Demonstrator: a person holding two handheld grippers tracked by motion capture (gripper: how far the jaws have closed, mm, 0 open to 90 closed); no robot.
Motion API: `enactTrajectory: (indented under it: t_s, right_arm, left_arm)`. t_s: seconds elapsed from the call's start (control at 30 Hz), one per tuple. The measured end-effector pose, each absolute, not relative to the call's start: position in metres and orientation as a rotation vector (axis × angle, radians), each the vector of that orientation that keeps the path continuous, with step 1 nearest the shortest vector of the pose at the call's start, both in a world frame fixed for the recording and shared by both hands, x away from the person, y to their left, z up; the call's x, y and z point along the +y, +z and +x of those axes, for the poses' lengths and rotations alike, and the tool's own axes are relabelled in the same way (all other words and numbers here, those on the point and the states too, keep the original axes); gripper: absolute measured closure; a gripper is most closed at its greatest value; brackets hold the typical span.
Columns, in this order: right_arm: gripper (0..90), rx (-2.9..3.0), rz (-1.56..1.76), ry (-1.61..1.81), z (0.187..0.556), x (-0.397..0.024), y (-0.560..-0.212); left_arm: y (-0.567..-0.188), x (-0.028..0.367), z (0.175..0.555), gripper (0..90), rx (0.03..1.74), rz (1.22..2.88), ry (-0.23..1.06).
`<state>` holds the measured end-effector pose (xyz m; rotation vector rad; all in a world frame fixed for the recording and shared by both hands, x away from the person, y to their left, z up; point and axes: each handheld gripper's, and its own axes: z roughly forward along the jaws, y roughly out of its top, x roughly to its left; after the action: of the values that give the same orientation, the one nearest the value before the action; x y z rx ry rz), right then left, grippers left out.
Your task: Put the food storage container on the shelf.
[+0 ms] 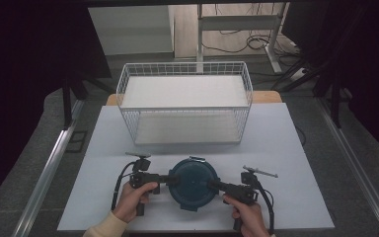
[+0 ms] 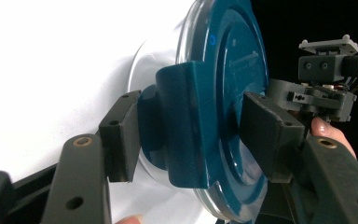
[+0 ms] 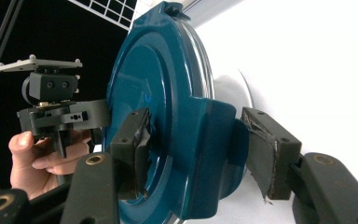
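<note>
A round container with a dark teal lid [image 1: 193, 183] lies on the white table near its front edge. My left gripper [image 1: 171, 179] comes in from the left and is shut over the lid's left side latch [image 2: 186, 126]: one pad [image 2: 121, 135] sits under the latch and the other lies on the lid's top. My right gripper [image 1: 213, 185] comes in from the right and is shut on the opposite latch [image 3: 205, 154] in the same way, its torn pad [image 3: 263, 154] below and the other pad on the lid. A hand holds each gripper.
A white wire basket [image 1: 185, 109] with a white liner stands at the back of the table [image 1: 276, 143]. Beyond it are desk legs and cables on the floor. Metal rails run along both sides of the table.
</note>
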<state>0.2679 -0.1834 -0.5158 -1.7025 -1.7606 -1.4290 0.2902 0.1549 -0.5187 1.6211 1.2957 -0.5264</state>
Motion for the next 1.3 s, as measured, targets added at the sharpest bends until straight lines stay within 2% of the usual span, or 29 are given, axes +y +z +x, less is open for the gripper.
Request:
enactTrajectory:
  t_s: [0.2,0.67,1.3]
  right_arm:
    - [44.5,-1.789,-1.671,-1.481,0.266,-0.183,-0.51]
    - [44.4,-1.936,-1.532,-1.642,0.263,-0.183,-0.467]
    - [44.4,-2.032,-1.419,-1.737,0.302,-0.174,-0.409]
  left_arm:
    - [-0.51,0.158,0.286,43.8,1.272,1.599,-0.5]
    - [-0.468,0.16,0.279,44.8,1.157,1.602,-0.389]
    - [-0.41,0.17,0.311,45.2,1.092,1.586,-0.293]
